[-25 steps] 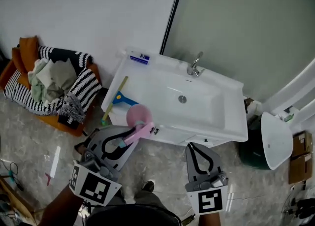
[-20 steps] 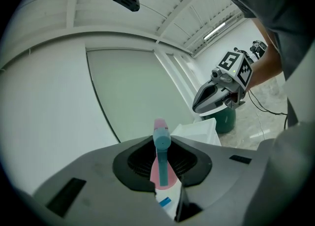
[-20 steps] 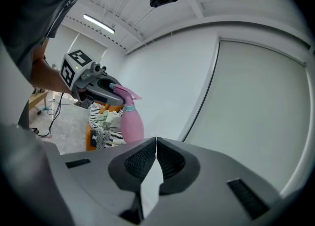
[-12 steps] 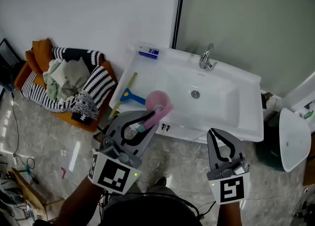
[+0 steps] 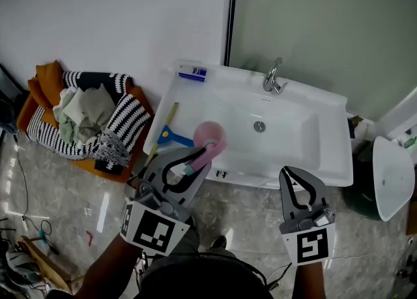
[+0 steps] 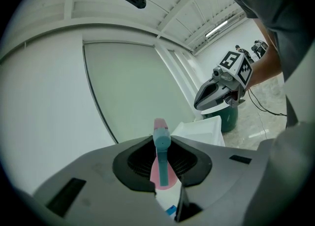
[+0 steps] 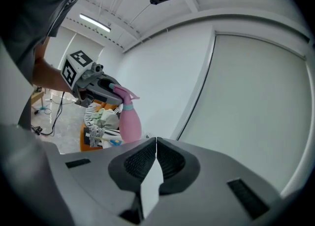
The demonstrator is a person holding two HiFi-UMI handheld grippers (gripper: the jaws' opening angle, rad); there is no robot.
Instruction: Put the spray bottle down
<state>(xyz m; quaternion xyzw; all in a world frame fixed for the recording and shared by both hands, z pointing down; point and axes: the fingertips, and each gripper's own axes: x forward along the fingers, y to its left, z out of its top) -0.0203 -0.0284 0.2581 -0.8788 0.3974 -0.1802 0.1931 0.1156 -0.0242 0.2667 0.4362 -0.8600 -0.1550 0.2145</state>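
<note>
The pink spray bottle (image 5: 210, 136) with a teal collar hangs over the front left part of the white sink (image 5: 333, 161). My left gripper (image 5: 193, 159) is shut on its neck and trigger head. In the left gripper view the bottle's teal and pink head (image 6: 161, 153) stands clamped between the jaws of the left gripper (image 6: 160, 163). My right gripper (image 5: 292, 175) is held in front of the sink's front edge, shut and holding nothing. The right gripper view shows the right gripper (image 7: 156, 142) with jaws together, and the bottle (image 7: 129, 121) hanging from the left gripper (image 7: 98, 88) off to the left.
A chrome tap (image 5: 272, 76) stands at the sink's back. On its left ledge lie a blue and yellow squeegee (image 5: 167, 136) and a white and blue tube (image 5: 193, 72). An orange basket of clothes (image 5: 83, 116) sits on the floor at left, a white lid (image 5: 389, 178) and a dark bin (image 5: 362, 190) at right.
The head camera has shifted a little. Both grippers keep about the same stance, and the bottle stays held over the sink's front left part.
</note>
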